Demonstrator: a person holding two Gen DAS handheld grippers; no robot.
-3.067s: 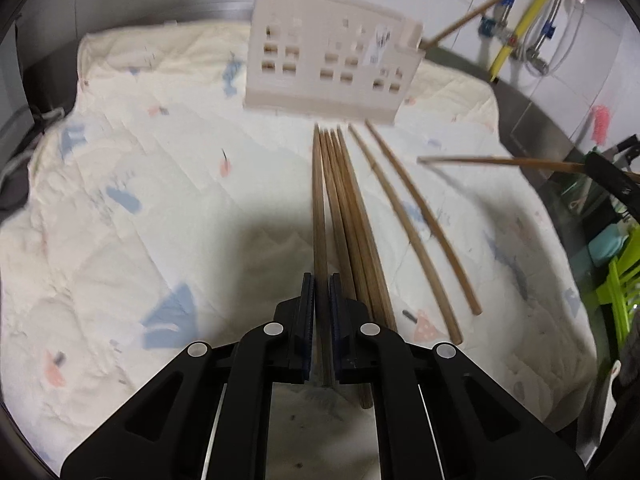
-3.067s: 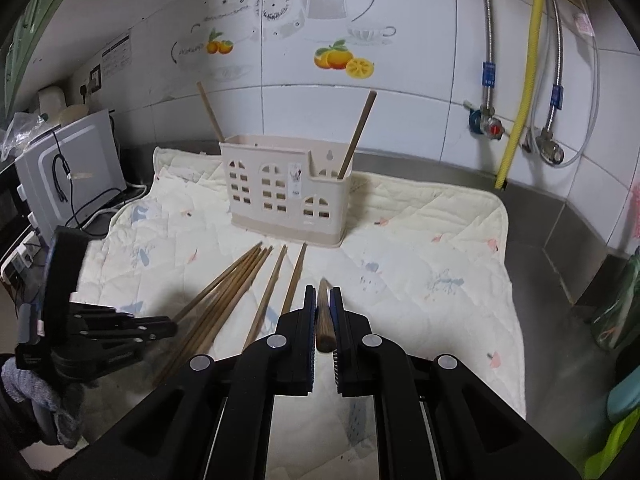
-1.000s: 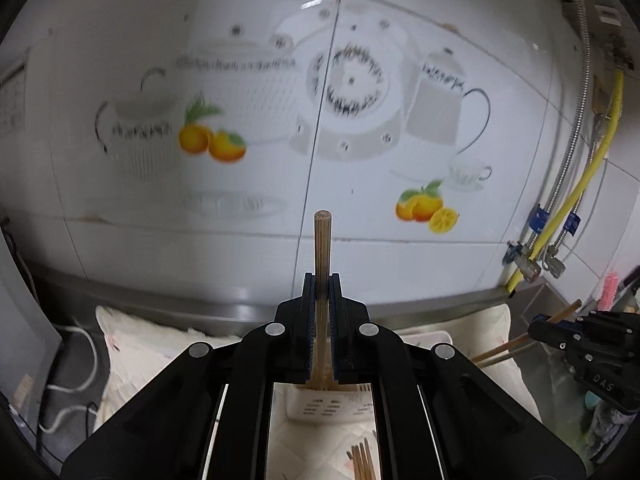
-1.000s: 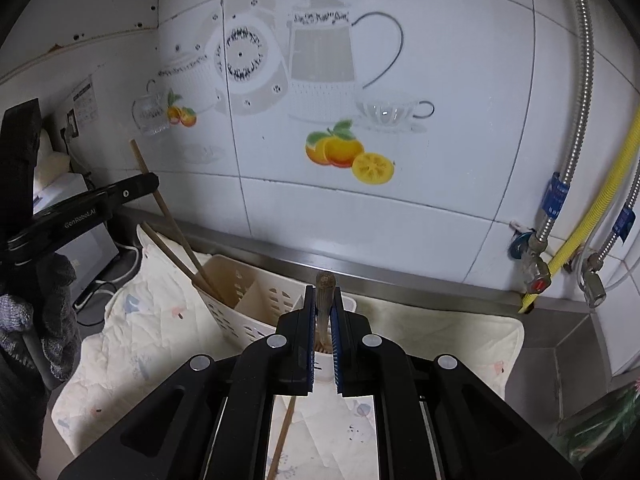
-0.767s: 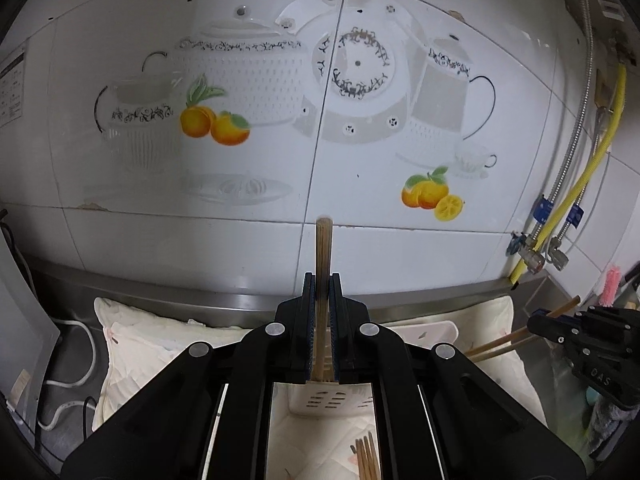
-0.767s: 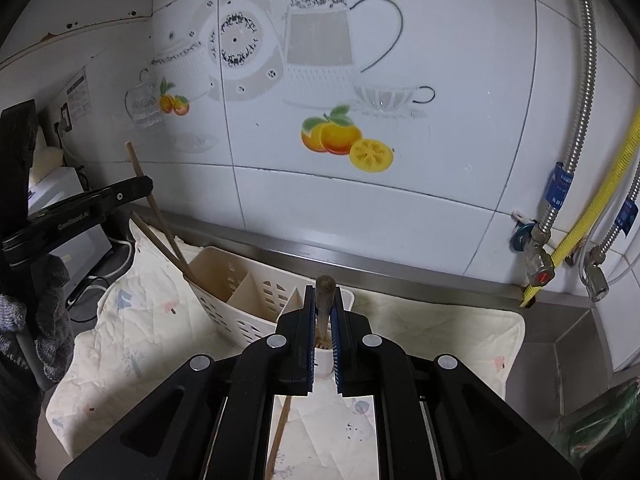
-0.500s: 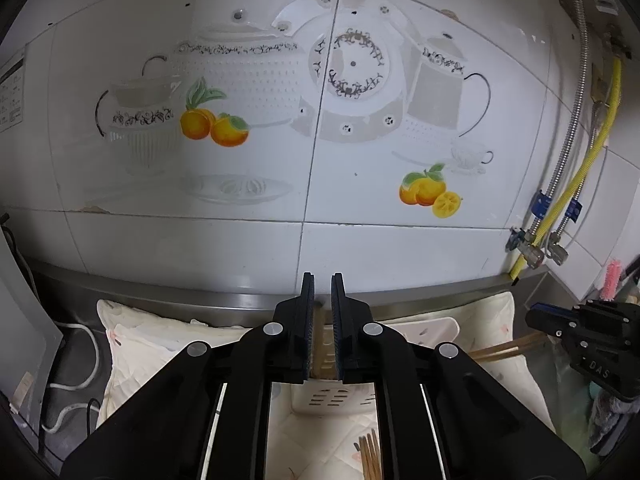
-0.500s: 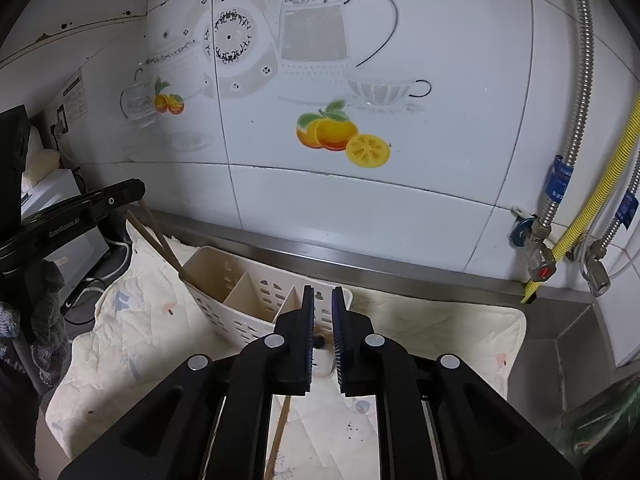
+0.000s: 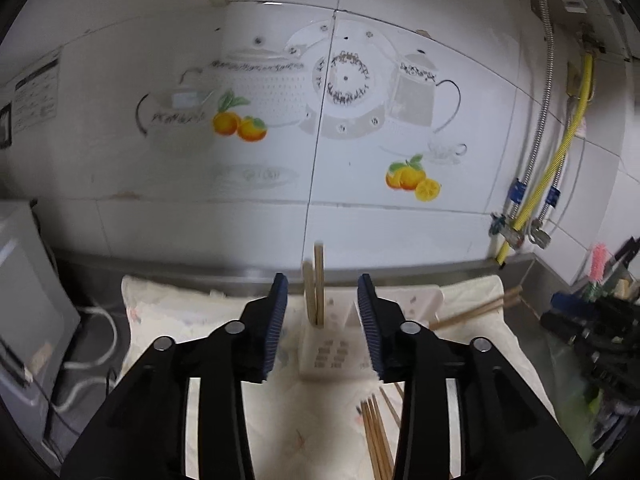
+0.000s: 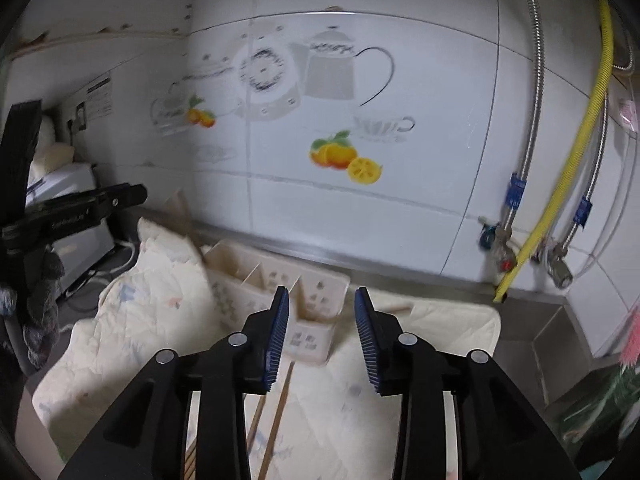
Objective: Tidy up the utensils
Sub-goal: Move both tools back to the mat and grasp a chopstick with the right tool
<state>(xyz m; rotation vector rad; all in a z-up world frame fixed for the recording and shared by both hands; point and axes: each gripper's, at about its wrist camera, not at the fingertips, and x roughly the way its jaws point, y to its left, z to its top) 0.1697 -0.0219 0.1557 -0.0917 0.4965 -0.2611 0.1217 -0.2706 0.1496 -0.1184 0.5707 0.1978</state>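
Note:
A cream plastic utensil holder (image 9: pixel 336 354) stands on a padded cloth (image 9: pixel 192 312) by the tiled wall. Two wooden chopsticks (image 9: pixel 318 284) stand upright in its left compartment and two more (image 9: pixel 476 312) lean out of its right end. My left gripper (image 9: pixel 322 320) is open and empty above the holder. My right gripper (image 10: pixel 320 324) is open and empty above the holder's right end (image 10: pixel 316 304). Several loose chopsticks lie on the cloth in the left wrist view (image 9: pixel 376 436) and the right wrist view (image 10: pixel 276 416).
A grey appliance (image 9: pixel 24 304) with cables stands at the left. Steel and yellow hoses (image 10: pixel 560 184) with valves run down the wall at the right. The left gripper shows at the left of the right wrist view (image 10: pixel 76 208). Dark and green items (image 9: pixel 600 332) stand at the far right.
Both grippers have opened wide and let go of their chopsticks, which now stand in the holder. Both views have shifted slightly.

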